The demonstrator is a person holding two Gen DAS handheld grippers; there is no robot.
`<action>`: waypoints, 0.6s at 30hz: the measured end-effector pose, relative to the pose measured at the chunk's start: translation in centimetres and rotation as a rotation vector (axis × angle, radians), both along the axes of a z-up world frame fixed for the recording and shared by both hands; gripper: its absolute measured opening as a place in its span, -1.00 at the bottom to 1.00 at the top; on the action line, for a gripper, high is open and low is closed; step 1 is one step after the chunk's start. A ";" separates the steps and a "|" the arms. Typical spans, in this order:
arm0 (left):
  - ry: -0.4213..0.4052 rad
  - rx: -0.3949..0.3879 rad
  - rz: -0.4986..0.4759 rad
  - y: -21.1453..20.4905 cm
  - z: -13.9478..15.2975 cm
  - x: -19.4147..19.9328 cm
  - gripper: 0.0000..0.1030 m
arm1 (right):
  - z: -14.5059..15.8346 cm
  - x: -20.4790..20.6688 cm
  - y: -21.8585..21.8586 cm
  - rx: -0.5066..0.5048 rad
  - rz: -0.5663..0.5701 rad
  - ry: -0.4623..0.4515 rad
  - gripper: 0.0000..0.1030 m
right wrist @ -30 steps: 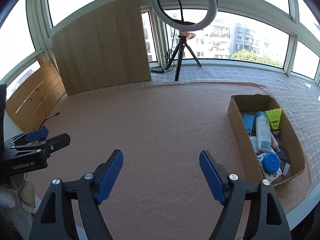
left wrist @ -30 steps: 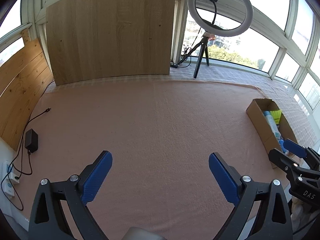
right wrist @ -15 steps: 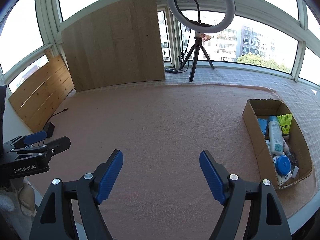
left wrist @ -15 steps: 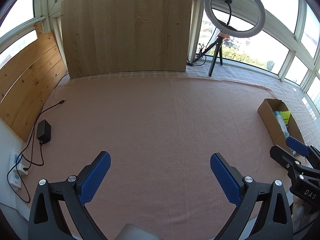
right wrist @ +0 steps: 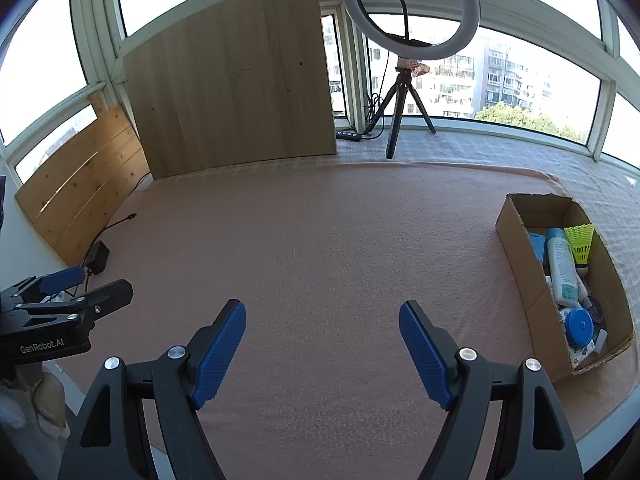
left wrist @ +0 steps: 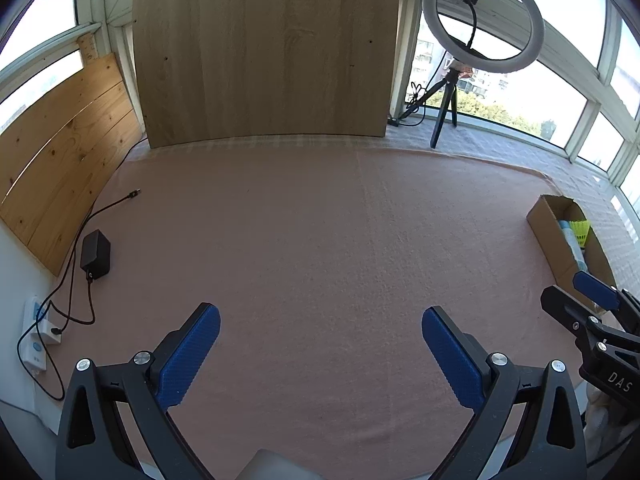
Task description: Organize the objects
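Note:
A cardboard box (right wrist: 516, 236) sits at the right edge of the pink cloth (right wrist: 320, 240). Inside it lie a white bottle (right wrist: 562, 268), a yellow shuttlecock (right wrist: 579, 240), a blue-lidded jar (right wrist: 579, 326) and other small items. The same box (left wrist: 548, 224) shows at the right in the left wrist view. My left gripper (left wrist: 320, 334) hangs open over bare cloth near the front edge, nothing between its blue pads. My right gripper (right wrist: 322, 330) is also open and empty, left of the box. Each gripper shows at the edge of the other's view.
A wooden board (right wrist: 232, 92) leans at the back, with a ring light on a tripod (right wrist: 408, 20) to its right. Wooden planks (left wrist: 52, 152) line the left side. A black adapter (left wrist: 95, 254) with cables and a power strip (left wrist: 34, 332) lie at the left.
Both views have shifted: the box sits further right and lower, and the board and left-side cables show more. Both grippers stay open and empty.

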State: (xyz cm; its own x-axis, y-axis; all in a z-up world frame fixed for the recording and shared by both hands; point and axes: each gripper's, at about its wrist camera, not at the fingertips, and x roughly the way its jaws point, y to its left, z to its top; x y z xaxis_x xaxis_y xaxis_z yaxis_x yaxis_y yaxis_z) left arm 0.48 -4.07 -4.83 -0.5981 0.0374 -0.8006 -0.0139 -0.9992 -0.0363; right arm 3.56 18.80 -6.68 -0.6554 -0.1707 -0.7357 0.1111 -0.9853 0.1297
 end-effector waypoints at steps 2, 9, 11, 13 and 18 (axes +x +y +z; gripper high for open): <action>0.000 0.000 0.002 0.0 0.0 -0.1 0.99 | 0.0 -0.1 -0.1 0.001 0.002 0.001 0.47; 0.001 0.001 0.005 -0.2 -0.1 -0.2 0.99 | 0.0 -0.3 -0.3 0.002 -0.004 0.002 0.47; 0.001 -0.002 0.005 -0.2 -0.2 -0.4 0.99 | 0.0 -0.3 -0.4 0.004 -0.005 0.001 0.47; 0.001 -0.001 0.000 -0.3 -0.2 -0.5 0.99 | -0.1 -0.4 -0.4 0.005 -0.008 0.000 0.47; 0.000 -0.004 0.000 -0.2 -0.3 -0.5 0.99 | -0.2 -0.6 -0.5 0.010 -0.010 -0.004 0.47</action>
State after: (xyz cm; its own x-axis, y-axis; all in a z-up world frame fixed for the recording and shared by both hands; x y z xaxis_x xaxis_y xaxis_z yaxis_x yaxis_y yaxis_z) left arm -0.02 -4.30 -5.09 -0.5983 0.0347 -0.8005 -0.0144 -0.9994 -0.0326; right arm 2.94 18.27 -6.85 -0.6541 -0.1569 -0.7399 0.1011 -0.9876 0.1201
